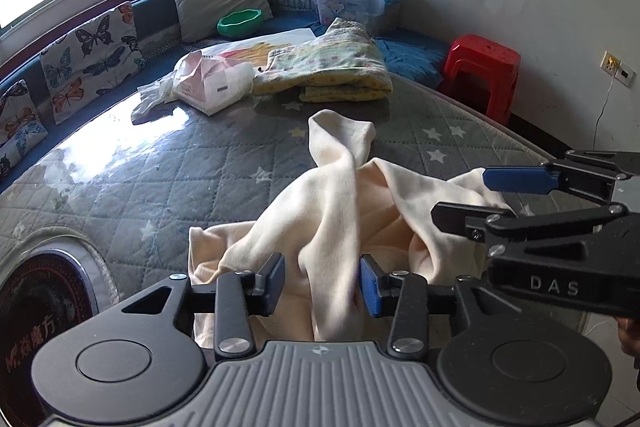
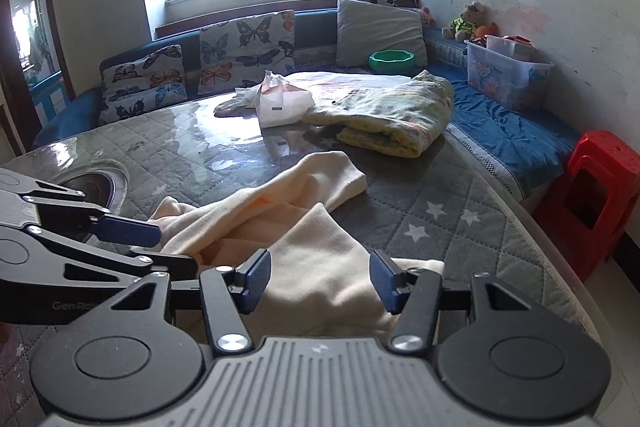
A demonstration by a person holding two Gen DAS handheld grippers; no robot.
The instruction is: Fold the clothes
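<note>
Cream cloth, a crumpled garment [image 1: 336, 211], lies bunched on the grey quilted desk [image 1: 160, 171], on its near side, well short of the folded yellow blanket [image 1: 328, 71] at the far side. One long part of the garment reaches away toward that blanket.

The left gripper [image 1: 322, 285] has its jaws partly open, about half their spread. A raised fold of the garment hangs in the gap between the blue pads; it lies against the right-hand pad, and whether the left-hand pad touches it I cannot tell.

The right gripper [image 2: 318, 281] is also partly open, a little wider. Its jaws hover over a flat part of the garment, to the right of the left gripper, and the pads stand clear of the cloth on both sides.

Writing: "DAS" shows in pale letters on the right gripper's body in the left wrist view. "GenRo", cut off, shows on the left gripper's body in the right wrist view. A round dark panel [image 1: 44, 311] set in the desk left of the garment carries red Chinese characters, partly readable as "魔方".
</note>
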